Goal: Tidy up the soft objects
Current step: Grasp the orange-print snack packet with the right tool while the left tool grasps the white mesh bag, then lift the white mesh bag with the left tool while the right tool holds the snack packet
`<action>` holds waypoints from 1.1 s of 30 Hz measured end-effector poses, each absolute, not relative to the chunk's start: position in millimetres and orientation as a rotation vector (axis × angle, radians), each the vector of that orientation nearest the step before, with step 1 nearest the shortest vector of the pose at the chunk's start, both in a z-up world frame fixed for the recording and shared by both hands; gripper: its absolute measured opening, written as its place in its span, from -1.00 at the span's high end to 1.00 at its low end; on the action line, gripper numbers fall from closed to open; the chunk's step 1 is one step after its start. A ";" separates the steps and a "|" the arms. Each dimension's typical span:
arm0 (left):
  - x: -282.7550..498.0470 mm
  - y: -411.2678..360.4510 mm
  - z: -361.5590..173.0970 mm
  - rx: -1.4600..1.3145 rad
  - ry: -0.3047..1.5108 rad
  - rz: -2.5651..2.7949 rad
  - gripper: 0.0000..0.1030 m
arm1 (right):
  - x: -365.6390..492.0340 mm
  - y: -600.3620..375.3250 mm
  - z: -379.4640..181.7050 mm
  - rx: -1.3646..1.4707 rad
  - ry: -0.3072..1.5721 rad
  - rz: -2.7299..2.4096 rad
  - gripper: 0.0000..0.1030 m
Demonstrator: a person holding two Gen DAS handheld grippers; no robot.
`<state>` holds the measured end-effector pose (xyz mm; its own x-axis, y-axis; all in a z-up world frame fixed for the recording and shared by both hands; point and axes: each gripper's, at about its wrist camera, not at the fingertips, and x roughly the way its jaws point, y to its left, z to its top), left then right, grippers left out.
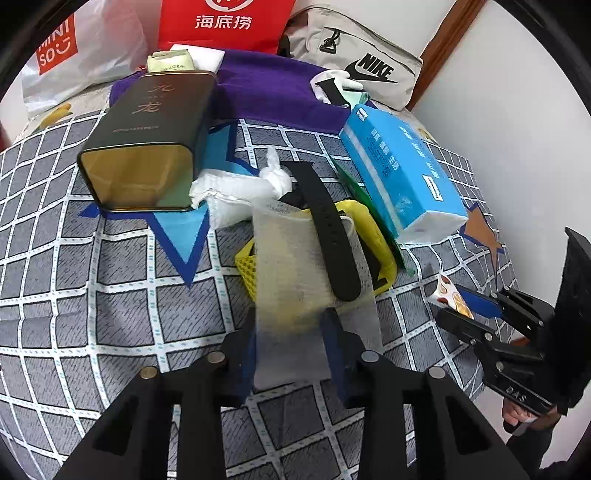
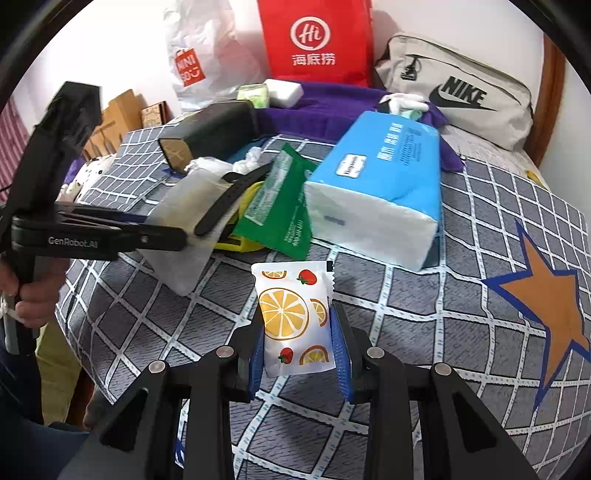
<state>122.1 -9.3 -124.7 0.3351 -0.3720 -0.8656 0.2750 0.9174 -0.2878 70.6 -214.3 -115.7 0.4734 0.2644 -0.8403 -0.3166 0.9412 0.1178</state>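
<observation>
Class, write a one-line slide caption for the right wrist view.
Right gripper shut on a fruit-print packet above the checked bedsheet, blue tissue pack beyond.

left hand-held gripper [image 1: 291,347]: clamped, level | right hand-held gripper [image 2: 299,343]: clamped, level

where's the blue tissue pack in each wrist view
Left wrist view: the blue tissue pack lies right of centre, running diagonally beside the yellow basket.
Right wrist view: it sits at centre right, its white end facing the camera, beyond the right tongs.
Shared landmark: the red bag at the back.
</observation>
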 end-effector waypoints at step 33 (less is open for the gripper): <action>94.2 46.1 -130.0 -0.095 1.117 -0.382 0.02 | 72.4 -205.1 -129.8 -0.050 1.072 0.365 0.35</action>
<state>94.2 46.1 -130.0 0.3814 -0.3457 -0.8573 0.2513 0.9313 -0.2637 72.4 -205.1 -129.8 0.4244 0.2674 -0.8651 -0.3158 0.9391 0.1354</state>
